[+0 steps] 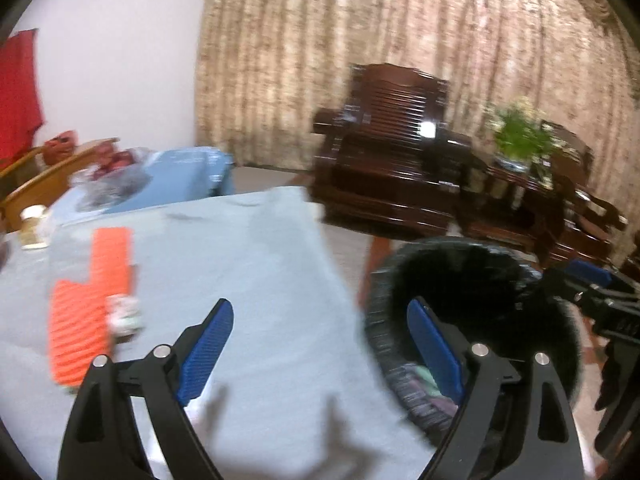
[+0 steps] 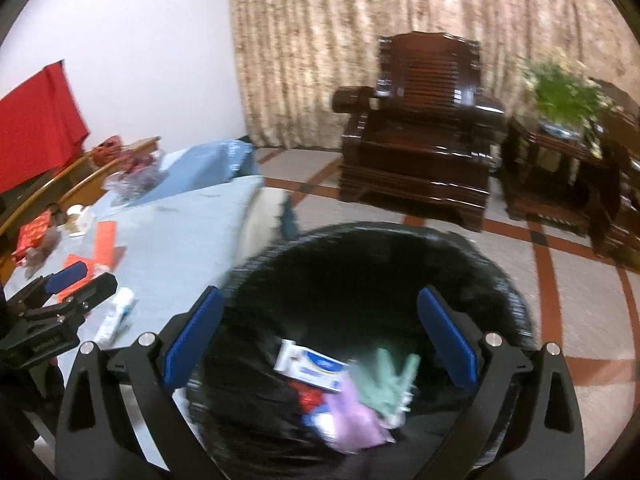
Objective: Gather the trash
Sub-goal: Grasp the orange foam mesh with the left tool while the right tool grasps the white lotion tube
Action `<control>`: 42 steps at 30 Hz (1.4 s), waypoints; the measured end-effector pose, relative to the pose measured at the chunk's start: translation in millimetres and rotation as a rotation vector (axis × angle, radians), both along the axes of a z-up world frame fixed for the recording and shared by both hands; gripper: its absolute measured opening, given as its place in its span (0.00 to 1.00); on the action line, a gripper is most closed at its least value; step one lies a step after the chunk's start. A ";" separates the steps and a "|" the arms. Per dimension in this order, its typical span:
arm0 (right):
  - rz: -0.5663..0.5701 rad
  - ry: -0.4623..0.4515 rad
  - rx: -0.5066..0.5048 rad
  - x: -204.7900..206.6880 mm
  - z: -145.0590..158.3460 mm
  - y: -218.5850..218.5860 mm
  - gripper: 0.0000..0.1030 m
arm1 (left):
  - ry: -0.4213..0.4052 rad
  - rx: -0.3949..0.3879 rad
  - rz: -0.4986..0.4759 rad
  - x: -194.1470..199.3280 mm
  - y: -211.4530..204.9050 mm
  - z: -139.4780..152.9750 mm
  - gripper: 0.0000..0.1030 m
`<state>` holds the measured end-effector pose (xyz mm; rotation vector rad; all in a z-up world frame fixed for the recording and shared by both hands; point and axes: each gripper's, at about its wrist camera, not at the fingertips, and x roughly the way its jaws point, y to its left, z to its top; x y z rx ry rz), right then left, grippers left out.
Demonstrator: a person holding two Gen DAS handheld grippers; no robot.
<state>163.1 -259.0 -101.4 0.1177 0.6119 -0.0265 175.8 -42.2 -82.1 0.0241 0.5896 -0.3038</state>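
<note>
Collecting trash from a tabletop [image 1: 260, 264] covered in pale blue cloth, with a black-lined waste bin [image 2: 500, 280] standing on the tiled floor just beside the tabletop's edge.

Progress: judged from the bin's contents, the task is partly done. Inside the bin lie a white-and-blue carton [image 2: 310, 366], a pale green crumpled piece [image 2: 390, 380], a lilac piece [image 2: 354, 420] and a small red scrap [image 2: 310, 396], all resting on the black liner.

Left on the tabletop, on the side away from the bin: two orange ribbed pieces [image 1: 92, 300], a small crumpled white item [image 1: 124, 316] touching them, a white tube [image 2: 116, 316] nearer the bin, a pale cup [image 1: 34, 226] farther back, and red packaging [image 2: 30, 236] near the tabletop's far edge. A clear bag with reddish contents [image 1: 116, 176] lies beyond these on a second blue surface; whether it counts as trash cannot be told.

Grippers: the right gripper [image 2: 320, 340] is released, its blue pads spread wide directly over the bin's mouth, nothing between them. The left gripper [image 1: 320, 352] is likewise released and empty, straddling the tabletop's edge with one pad over the cloth and the other over the bin's rim.

Next, by judgement: return to the remaining items beside the orange pieces. Motion blur limits finer detail.
</note>
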 end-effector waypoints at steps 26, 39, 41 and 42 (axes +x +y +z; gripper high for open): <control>0.275 0.132 -0.022 99.6 -63.3 246.9 0.83 | 0.013 0.086 0.420 -13.9 231.8 -30.7 0.84; 0.254 0.291 -0.057 125.0 -105.7 275.8 0.64 | 0.033 0.066 0.421 -1.7 256.0 -43.5 0.84; 0.258 0.293 -0.059 124.7 -105.8 277.2 0.59 | 0.035 0.059 0.418 0.3 255.7 -45.0 0.84; 0.283 0.291 -0.050 124.4 -104.5 278.4 0.50 | 0.036 0.057 0.416 1.2 255.0 -45.5 0.84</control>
